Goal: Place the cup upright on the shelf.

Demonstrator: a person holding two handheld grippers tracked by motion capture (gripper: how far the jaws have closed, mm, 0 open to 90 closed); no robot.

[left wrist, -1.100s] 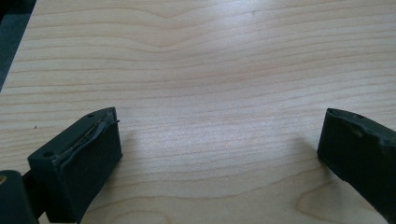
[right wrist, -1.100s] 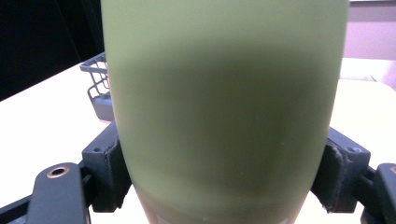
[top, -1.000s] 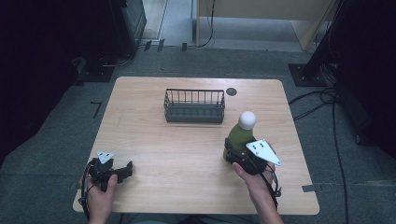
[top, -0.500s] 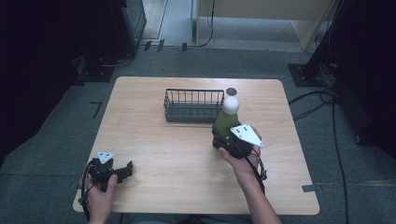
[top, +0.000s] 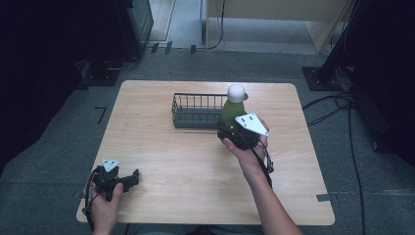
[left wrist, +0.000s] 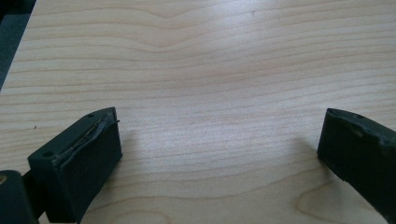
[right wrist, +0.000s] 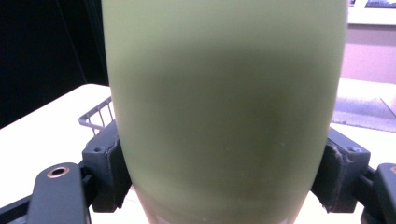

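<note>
Bottle (top: 231, 110), green with a white cap, sits clamped upright in my right gripper (top: 234, 128), lifted off the table (top: 195, 161) just beside the wire basket's (top: 195, 111) right end. Over at the near left corner my left gripper (top: 128, 179) rests on the wood, jaws spread wide around nothing.

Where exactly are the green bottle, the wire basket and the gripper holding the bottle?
green bottle (top: 230, 110), high view, on its green body.
wire basket (top: 195, 119), high view, on its near wall.
right gripper (right wrist: 224, 177), right gripper view, midway between its fingertips.

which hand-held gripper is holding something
The right hand-held gripper: its jaws clamp the green bottle beside the wire basket. The left hand-held gripper is open.
</note>
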